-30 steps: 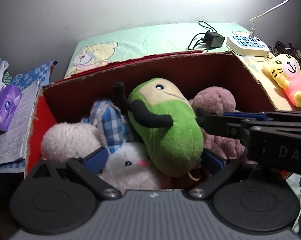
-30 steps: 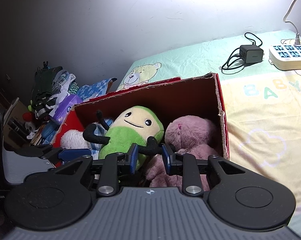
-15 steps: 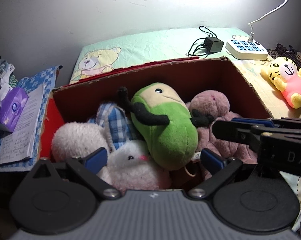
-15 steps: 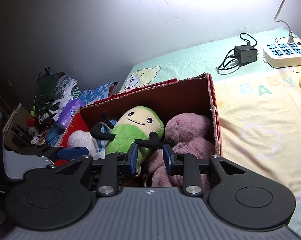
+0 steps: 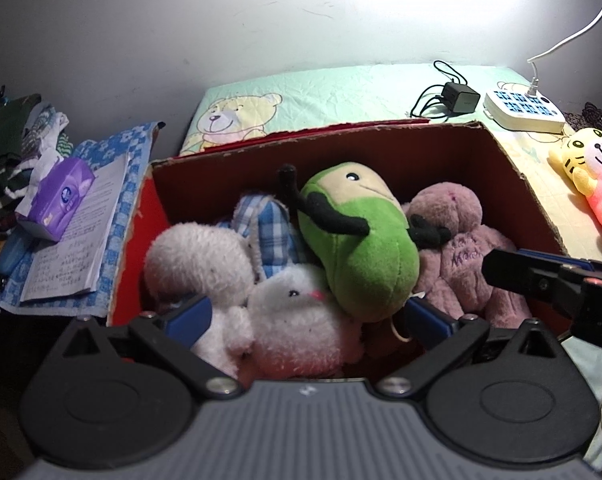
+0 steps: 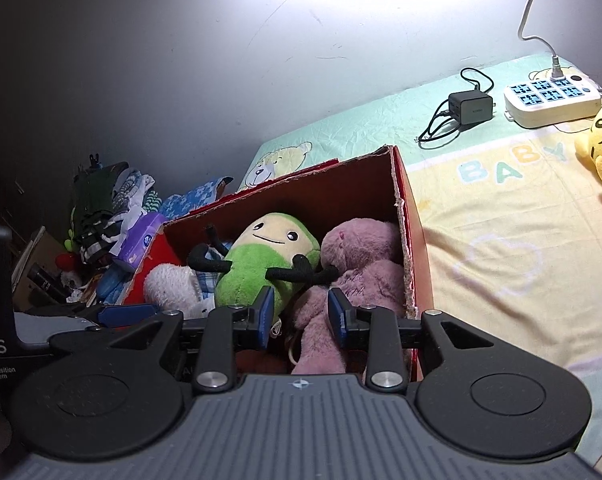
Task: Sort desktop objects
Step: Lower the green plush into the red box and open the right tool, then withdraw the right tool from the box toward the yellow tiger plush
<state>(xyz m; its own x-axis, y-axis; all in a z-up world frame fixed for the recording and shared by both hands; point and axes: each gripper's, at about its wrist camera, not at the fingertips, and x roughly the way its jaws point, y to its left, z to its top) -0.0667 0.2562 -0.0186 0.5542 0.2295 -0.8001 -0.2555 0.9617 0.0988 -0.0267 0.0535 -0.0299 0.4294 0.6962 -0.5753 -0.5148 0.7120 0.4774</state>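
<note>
the green plush toy (image 5: 361, 248) lies in the red cardboard box (image 5: 513, 168) on the bed, leaning against a purple plush (image 5: 461, 248) on its right, with a white plush (image 5: 301, 320) and a blue-checked plush (image 5: 265, 224) to its left. in the left wrist view the left gripper (image 5: 305, 320) hangs over the near edge of the box, jaws spread wide and holding nothing. stitched writing on the purple plush looks like "march", though it is blurred. the right gripper (image 5: 541, 280) reaches in from the right. left of the box a purple tissue pack (image 5: 57, 200) sits on a handwritten notebook (image 5: 77, 232) – the script is too small to read. a yellow tiger toy (image 5: 593, 176) lies on the sheet well apart from the box, near a white power strip (image 5: 521, 112) and a black charger (image 5: 461, 98).

in the right wrist view the right gripper (image 6: 301, 316) is partly open over the box, empty, its blue pads (image 6: 267, 316) just beside the green toy's lower body and the purple plush. the bed sheet (image 6: 513, 240) reads "baby" in pastel letters – the left gripper's body shows "as" and "acquisition system", partly cut off.
</note>
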